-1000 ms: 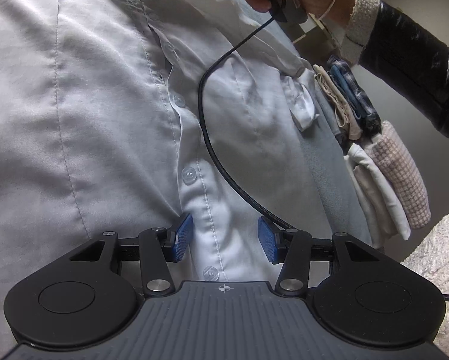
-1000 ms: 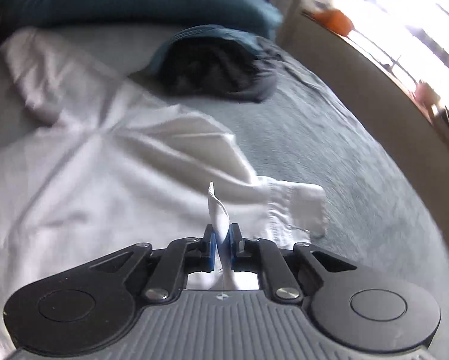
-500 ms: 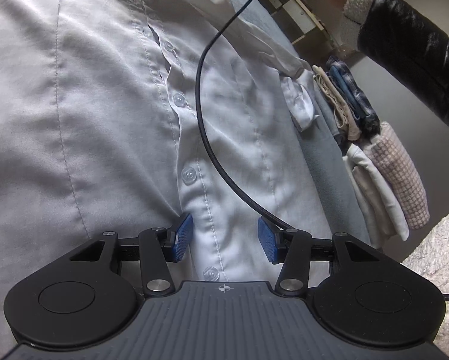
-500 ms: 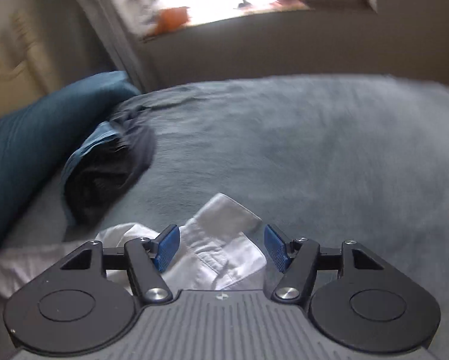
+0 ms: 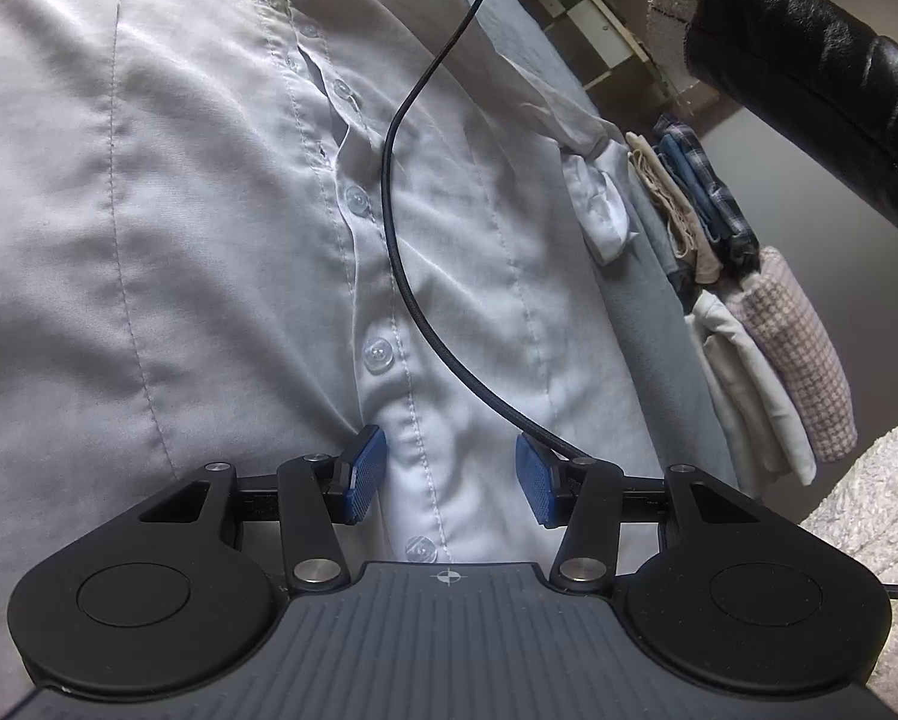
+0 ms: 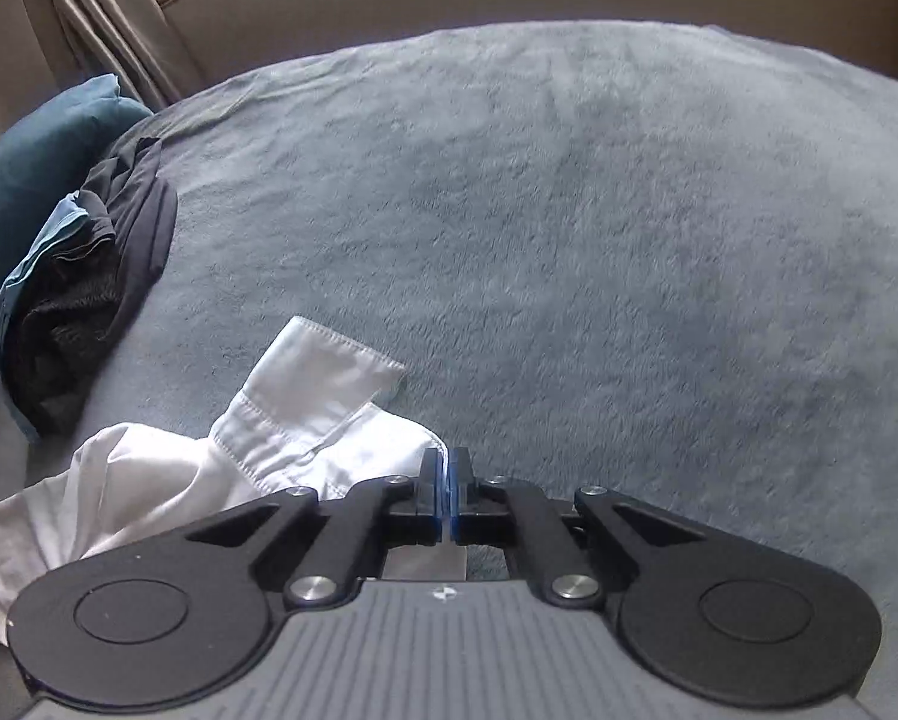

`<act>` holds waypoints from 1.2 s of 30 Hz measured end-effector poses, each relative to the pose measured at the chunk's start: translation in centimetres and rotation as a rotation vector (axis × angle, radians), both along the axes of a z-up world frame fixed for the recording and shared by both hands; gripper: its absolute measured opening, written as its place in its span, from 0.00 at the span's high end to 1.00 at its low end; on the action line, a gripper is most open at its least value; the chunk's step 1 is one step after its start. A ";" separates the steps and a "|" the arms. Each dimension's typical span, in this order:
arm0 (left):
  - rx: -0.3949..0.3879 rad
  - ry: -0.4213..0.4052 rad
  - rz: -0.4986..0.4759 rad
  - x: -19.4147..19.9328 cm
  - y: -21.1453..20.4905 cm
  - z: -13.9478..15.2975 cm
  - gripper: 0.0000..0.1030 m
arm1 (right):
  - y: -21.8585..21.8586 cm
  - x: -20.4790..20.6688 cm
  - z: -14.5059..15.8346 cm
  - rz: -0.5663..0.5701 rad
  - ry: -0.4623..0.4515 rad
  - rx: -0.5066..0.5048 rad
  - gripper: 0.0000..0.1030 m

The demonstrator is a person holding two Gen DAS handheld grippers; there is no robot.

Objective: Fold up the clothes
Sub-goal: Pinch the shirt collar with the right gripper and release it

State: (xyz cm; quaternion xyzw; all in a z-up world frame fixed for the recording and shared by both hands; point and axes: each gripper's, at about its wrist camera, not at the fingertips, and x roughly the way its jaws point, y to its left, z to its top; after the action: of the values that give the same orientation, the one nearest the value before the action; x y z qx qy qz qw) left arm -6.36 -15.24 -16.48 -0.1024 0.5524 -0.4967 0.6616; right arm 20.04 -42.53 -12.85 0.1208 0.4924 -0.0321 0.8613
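Note:
A pale grey-white button shirt (image 5: 221, 252) lies spread on the bed in the left wrist view. My left gripper (image 5: 449, 474) hovers over its button placket (image 5: 377, 354), jaws open about half wide, with nothing pinched between them. In the right wrist view the shirt's sleeve and cuff (image 6: 323, 384) lie on the blue-grey blanket (image 6: 598, 252). My right gripper (image 6: 447, 495) is shut at the sleeve's right edge, with white cloth showing just ahead of the pads and behind them.
A black cable (image 5: 401, 252) runs across the shirt to the right hand in a black sleeve (image 5: 808, 78). Folded clothes (image 5: 748, 324) are stacked right of the shirt. A dark garment pile (image 6: 89, 276) and a teal pillow (image 6: 35, 144) lie at the left.
The right gripper let go of the pinched fold, opened, rolled and swung over to the cuff, then shut there. The left gripper stayed put; the right hand rose toward the top edge of its view.

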 end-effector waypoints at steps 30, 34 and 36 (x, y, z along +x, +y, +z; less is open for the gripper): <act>0.003 -0.009 0.011 -0.2 -0.2 0.0 0.53 | 0.0 -7.0 5.6 -0.019 -0.382 -0.061 0.52; 0.004 -0.016 0.010 -0.4 -0.1 0.1 0.53 | 4.1 -8.0 3.0 0.147 -0.282 -0.163 0.62; 0.005 -0.023 0.009 -0.5 -0.1 0.2 0.53 | 4.6 -6.9 0.7 0.141 -0.220 -0.177 0.71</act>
State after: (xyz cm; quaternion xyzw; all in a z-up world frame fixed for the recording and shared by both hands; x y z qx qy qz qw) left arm -6.87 -15.33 -16.27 -0.0972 0.5455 -0.4935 0.6705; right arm 13.17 -37.96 -12.14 0.0122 0.3978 -0.0013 0.9174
